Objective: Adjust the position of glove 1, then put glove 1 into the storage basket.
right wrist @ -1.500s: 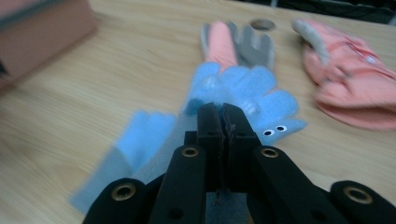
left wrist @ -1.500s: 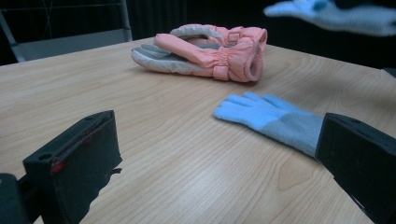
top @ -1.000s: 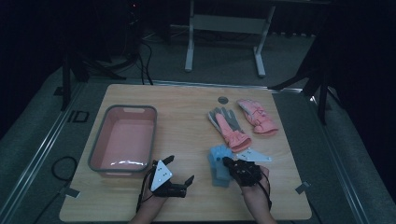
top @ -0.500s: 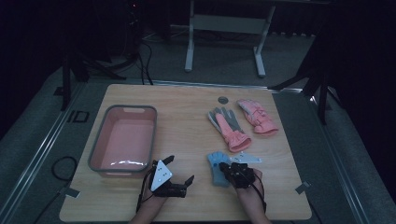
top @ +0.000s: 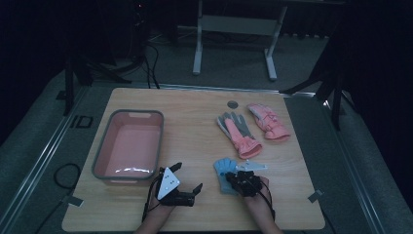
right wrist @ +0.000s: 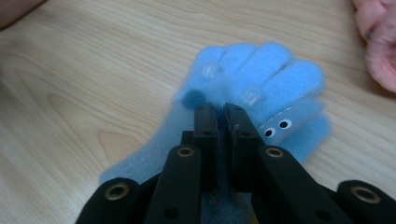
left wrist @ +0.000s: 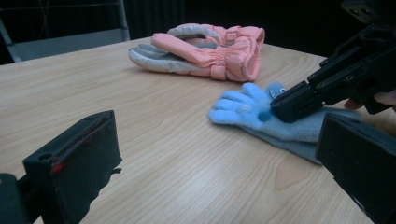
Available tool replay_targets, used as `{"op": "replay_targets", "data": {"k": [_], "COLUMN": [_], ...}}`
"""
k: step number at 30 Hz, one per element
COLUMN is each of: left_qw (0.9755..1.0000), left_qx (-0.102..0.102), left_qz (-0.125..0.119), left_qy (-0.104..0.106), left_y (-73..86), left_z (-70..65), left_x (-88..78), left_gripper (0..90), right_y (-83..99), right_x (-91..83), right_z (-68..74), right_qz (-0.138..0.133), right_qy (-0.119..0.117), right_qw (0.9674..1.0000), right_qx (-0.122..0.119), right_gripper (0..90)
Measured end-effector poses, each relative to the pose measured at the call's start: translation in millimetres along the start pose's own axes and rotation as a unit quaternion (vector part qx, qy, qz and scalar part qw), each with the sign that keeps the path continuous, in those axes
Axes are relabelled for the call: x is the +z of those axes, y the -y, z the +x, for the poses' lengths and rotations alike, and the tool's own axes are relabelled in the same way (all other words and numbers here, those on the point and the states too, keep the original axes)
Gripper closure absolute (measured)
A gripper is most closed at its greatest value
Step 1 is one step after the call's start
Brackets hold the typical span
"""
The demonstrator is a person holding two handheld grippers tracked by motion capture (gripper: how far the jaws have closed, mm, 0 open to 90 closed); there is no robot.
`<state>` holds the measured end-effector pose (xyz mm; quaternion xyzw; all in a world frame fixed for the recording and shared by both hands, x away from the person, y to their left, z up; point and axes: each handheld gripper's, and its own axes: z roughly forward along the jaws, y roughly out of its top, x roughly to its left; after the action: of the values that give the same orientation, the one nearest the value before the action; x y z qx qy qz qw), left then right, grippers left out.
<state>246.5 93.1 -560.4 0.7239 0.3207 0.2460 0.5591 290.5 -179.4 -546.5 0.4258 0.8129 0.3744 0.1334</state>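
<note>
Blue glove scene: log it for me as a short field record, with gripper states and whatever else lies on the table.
blue glove: flat on the table, near edge
right gripper: fingers nearly together, down on the glove; whether fabric is pinched cannot be told
left gripper: open, nothing held, beside the glove
pink gloves: pair lying farther back
pink bin: left side, nothing inside

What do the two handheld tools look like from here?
Both are black. The left tool carries a grey three-cornered plate with dark dots, and a black cable trails from it. The right tool has flat rectangular jaws on arms with brass-ringed holes. Both forearms are bare, with no sleeves.
</note>
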Motion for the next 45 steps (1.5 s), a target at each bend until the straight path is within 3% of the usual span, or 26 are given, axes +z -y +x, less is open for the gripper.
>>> {"op": "replay_targets", "data": {"k": [1,4,12,17,18,20,21,25,27,28,32,33,34,35,36,38,41,45], "left_qw": [1.0,1.0,1.0,1.0,1.0,1.0,1.0,1.0,1.0,0.9999,0.9998,0.9998,0.9998,0.9997,0.9992,0.9992,0.9981,0.9948], "left_qx": [-0.001,-0.002,-0.002,-0.003,-0.003,-0.003,-0.003,-0.005,-0.006,-0.012,-0.016,-0.012,-0.012,0.004,0.006,0.009,0.008,0.011], "left_qz": [-0.001,0.0,-0.001,-0.002,-0.002,-0.002,-0.003,-0.004,-0.004,-0.006,-0.008,-0.005,-0.005,0.009,0.016,0.019,0.025,0.045], "left_qy": [0.0,-0.001,-0.001,-0.001,0.0,0.0,-0.001,-0.001,-0.001,0.001,0.004,0.014,0.014,0.023,0.035,0.035,0.056,0.091], "left_y": [0.0,0.0,0.1,0.2,0.2,0.3,0.3,0.4,0.4,0.5,0.5,0.3,0.3,-1.6,-4.8,-6.8,-13.7,-25.3], "left_z": [0.0,0.1,0.1,0.4,0.5,0.6,0.6,1.1,1.4,1.8,2.2,2.0,2.0,-0.3,-3.4,-5.4,-11.0,-18.8], "left_x": [0.1,0.0,-0.1,-0.3,-0.4,-0.6,-0.7,-0.9,-0.9,-1.0,-1.0,-0.7,-0.7,1.0,1.7,2.4,3.7,9.4], "left_gripper": [0.0,0.0,0.0,0.0,0.0,0.0,0.0,0.0,0.0,0.0,0.0,0.0,0.0,0.0,0.0,0.0,0.0,0.0], "right_y": [-0.4,-2.1,-10.4,-12.7,-14.2,-15.5,-15.5,-20.1,-21.1,-21.8,-22.9,-23.7,-23.7,-24.8,-25.7,-27.3,-32.0,-41.6], "right_x": [1.9,4.5,13.9,13.6,7.9,4.5,4.5,-3.5,-4.8,-9.6,-16.0,-20.3,-20.3,-24.5,-26.1,-30.5,-37.9,-45.8], "right_z": [-0.4,-2.0,-4.3,-1.7,-1.0,-1.6,-1.6,-8.5,-10.7,-15.5,-21.3,-24.9,-24.9,-30.4,-32.4,-37.2,-45.0,-51.5], "right_qz": [-0.002,-0.004,-0.007,-0.01,-0.016,-0.023,-0.023,-0.03,-0.028,-0.041,-0.051,-0.047,-0.047,-0.056,-0.054,-0.065,-0.072,-0.065], "right_qy": [-0.007,-0.015,-0.015,-0.019,-0.022,-0.026,-0.026,-0.049,-0.056,-0.071,-0.088,-0.096,-0.096,-0.11,-0.113,-0.111,-0.111,-0.115], "right_qw": [0.9999,0.9996,0.9996,0.9994,0.9991,0.9988,0.9988,0.9978,0.9976,0.9964,0.9942,0.9929,0.9929,0.9909,0.9907,0.9898,0.9896,0.9902], "right_qx": [-0.015,-0.024,-0.025,-0.029,-0.032,-0.035,-0.035,-0.033,-0.029,-0.023,-0.033,-0.053,-0.053,-0.054,-0.054,-0.061,-0.057,-0.044], "right_gripper": [83.6,83.0,81.4,75.9,64.7,54.3,54.3,34.1,31.9,27.7,16.5,15.3,15.3,16.9,16.8,15.9,15.0,14.4]}}
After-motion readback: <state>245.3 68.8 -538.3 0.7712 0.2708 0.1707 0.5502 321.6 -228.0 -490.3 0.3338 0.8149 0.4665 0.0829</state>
